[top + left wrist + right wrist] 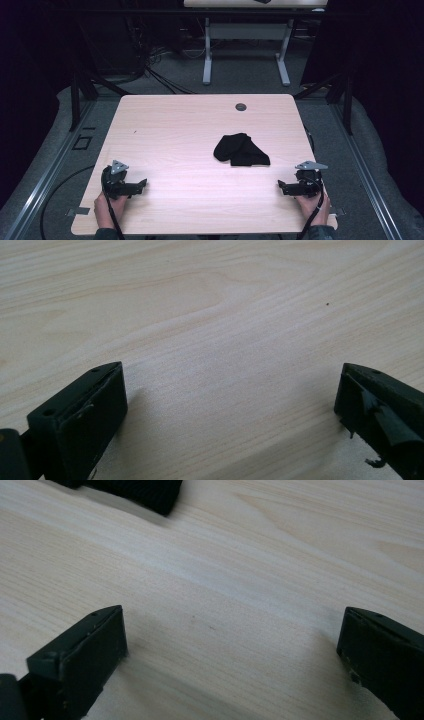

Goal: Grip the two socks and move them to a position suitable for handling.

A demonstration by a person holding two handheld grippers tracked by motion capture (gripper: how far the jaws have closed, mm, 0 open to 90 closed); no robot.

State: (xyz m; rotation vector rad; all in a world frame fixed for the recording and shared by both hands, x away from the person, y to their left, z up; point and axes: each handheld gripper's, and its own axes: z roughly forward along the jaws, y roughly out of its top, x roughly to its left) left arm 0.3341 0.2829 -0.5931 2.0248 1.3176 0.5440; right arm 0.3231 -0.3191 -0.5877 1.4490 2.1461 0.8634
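Observation:
A crumpled black cloth [241,150] lies on the light wooden table [190,130], right of its middle. My left gripper [141,185] rests near the front left corner, held by a hand, its jaws pointing right. In the left gripper view the gripper [232,390] stands open over bare wood. My right gripper [281,187] rests near the front right corner, jaws pointing left, below and to the right of the cloth. In the right gripper view that gripper [232,630] is open and empty, with an edge of the black cloth [145,491] at the top left.
A round cable grommet [241,106] sits near the table's far edge. Beyond the table stand another desk's white legs [207,60] and loose cables [160,75] on the grey floor. Dark curtains close both sides.

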